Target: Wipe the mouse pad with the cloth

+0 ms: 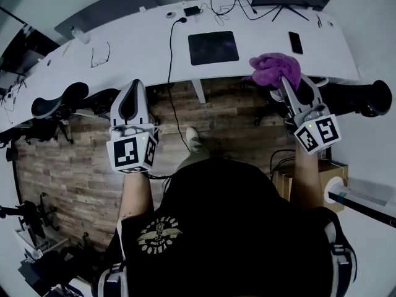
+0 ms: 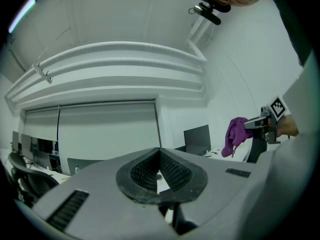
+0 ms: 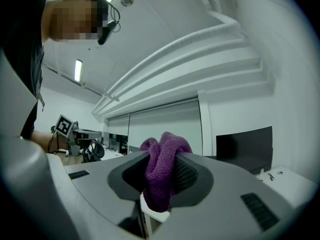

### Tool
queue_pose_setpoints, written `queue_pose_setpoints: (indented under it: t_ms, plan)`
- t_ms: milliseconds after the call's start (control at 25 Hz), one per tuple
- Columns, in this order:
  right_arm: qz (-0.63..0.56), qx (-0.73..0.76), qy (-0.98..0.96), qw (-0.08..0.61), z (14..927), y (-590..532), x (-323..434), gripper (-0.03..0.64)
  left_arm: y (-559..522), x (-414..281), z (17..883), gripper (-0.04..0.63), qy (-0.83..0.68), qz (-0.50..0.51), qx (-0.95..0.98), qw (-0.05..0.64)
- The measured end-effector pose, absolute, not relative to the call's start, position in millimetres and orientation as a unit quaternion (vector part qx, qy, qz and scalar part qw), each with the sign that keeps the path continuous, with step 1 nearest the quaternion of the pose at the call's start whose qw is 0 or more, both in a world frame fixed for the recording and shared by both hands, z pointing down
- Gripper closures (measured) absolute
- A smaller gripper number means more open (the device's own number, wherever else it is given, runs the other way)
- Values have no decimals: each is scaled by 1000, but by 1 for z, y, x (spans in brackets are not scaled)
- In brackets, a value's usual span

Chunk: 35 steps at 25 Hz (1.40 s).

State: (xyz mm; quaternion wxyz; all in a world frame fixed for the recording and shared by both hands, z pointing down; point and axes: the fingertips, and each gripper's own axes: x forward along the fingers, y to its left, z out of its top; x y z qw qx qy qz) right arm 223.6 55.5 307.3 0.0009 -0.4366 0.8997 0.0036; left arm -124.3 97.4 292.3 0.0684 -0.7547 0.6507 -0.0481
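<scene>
My left gripper is out front on the left, pads pressed together with nothing between them. My right gripper reaches a touch further ahead, its jaws clamped on the purple cloth, which bunches over the tips. Both forearms stretch forward, well apart, with the grippers angled upward.

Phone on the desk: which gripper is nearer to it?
Right. The right gripper, holding the cloth, is just before the phone; the left gripper is far to its left.
</scene>
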Motion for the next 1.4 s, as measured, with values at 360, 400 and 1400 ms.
queue_pose_setpoints:
  t_ms: [360,400,1400]
  plan:
    - [-7,-446,895,-5,312,2,205,523,31,-146,298,594,646,-46,-760,57]
    - [-9,-448,894,-6,313,-5,203,523,23,-147,299,594,643,-49,-762,56]
    - [6,-487,873,-24,286,-110,86,523,-133,-229,311,594,569,-24,-821,33]
